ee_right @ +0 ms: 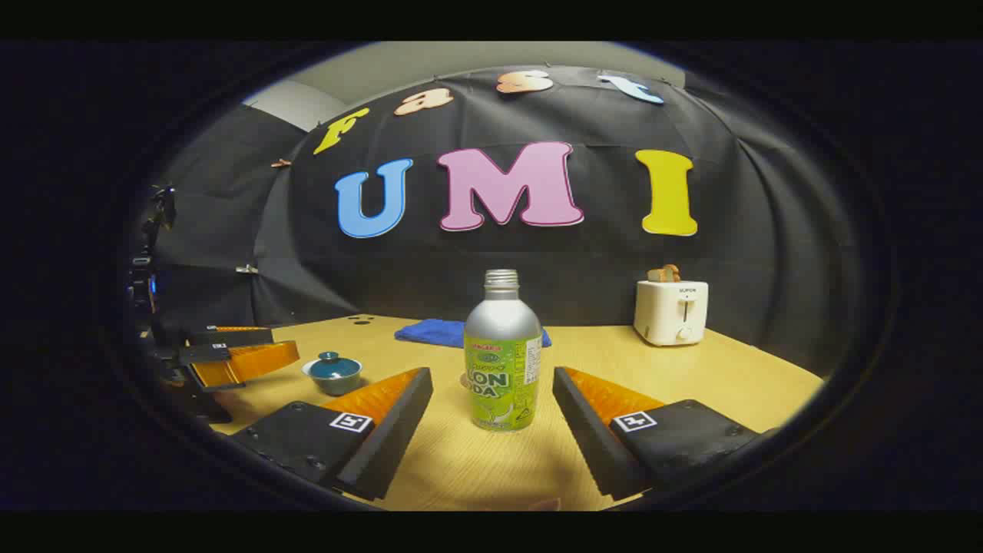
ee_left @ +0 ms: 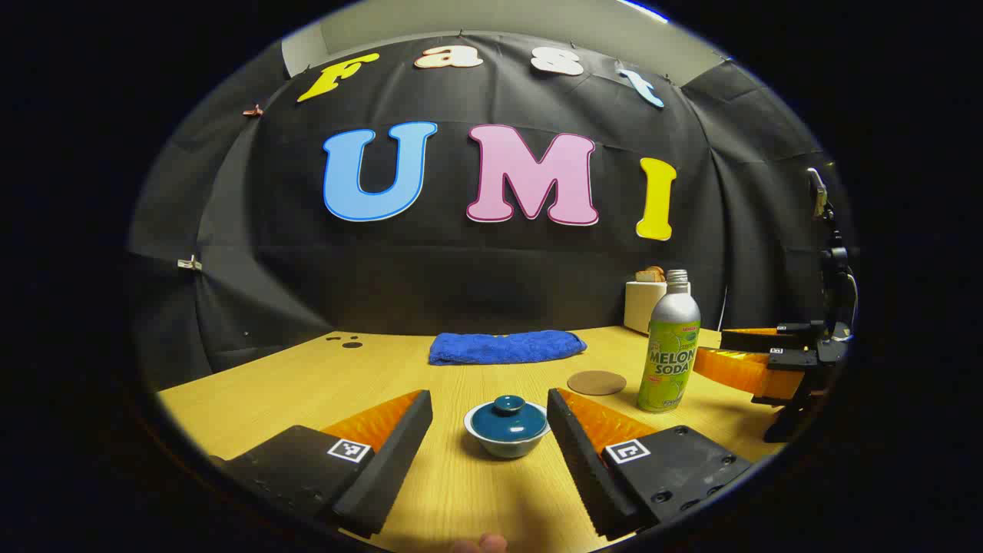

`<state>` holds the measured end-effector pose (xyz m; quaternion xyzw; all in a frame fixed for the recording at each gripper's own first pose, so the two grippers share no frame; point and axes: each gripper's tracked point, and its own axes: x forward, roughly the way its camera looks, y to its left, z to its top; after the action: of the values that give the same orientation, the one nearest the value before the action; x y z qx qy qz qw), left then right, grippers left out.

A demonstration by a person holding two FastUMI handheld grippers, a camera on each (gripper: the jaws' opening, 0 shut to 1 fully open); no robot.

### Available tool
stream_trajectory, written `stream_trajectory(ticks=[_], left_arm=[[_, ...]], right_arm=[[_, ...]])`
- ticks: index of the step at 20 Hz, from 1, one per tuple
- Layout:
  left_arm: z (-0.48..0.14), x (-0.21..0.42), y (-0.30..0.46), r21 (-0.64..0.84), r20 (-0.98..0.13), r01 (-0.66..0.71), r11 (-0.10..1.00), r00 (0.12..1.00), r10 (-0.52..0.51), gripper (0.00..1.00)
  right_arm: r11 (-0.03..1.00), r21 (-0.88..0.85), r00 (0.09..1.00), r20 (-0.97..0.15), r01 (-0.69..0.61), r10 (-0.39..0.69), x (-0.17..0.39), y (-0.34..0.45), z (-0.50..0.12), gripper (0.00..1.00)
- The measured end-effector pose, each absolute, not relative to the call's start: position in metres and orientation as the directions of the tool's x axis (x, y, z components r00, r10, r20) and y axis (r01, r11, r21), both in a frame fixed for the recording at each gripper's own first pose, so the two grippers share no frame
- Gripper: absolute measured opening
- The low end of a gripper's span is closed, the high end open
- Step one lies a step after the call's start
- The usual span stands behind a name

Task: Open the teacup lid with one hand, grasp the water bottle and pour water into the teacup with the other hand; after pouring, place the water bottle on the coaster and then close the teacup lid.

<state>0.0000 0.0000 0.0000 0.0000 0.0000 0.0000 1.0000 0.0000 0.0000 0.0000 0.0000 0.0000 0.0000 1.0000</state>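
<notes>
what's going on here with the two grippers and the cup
A person holds two grippers over a wooden table. The left gripper is open, lined up on the lidded teacup; the right gripper is open, facing the upright water bottle. Nothing is grasped. The lid is on, and the coaster beside the bottle is bare.

The pale wood-grain desk (ee_left: 307, 384) has a smooth, satin surface. The blue-lidded glazed ceramic teacup (ee_left: 507, 427) is glossy. The silver metal water bottle (ee_right: 503, 359) has a brushed matt shoulder and a glossy green label. The round brown coaster (ee_left: 597, 382) looks matt, cork-like. The folded blue towel (ee_left: 505, 346) is soft, napped cloth.
</notes>
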Motion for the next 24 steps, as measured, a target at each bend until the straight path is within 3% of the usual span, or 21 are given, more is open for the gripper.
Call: stream_trajectory(ticks=[15,19,24], left_arm=[[-0.001,0.002,0.000,0.000,0.004,-0.004,1.000,1.000,0.004,0.95],[-0.001,0.006,-0.018,0.009,0.001,0.093,0.996,0.996,-0.093,0.95],[-0.007,0.026,-0.009,0.034,-0.031,0.097,0.995,0.995,-0.096,0.92]], right_arm=[[1.000,0.001,1.000,-0.002,-0.004,0.004,0.000,0.000,-0.001,0.96],[0.999,0.003,0.999,-0.004,-0.041,0.041,-0.001,0.007,0.000,0.98],[0.999,0.003,0.999,-0.004,-0.042,0.042,-0.001,0.007,-0.001,0.98]])
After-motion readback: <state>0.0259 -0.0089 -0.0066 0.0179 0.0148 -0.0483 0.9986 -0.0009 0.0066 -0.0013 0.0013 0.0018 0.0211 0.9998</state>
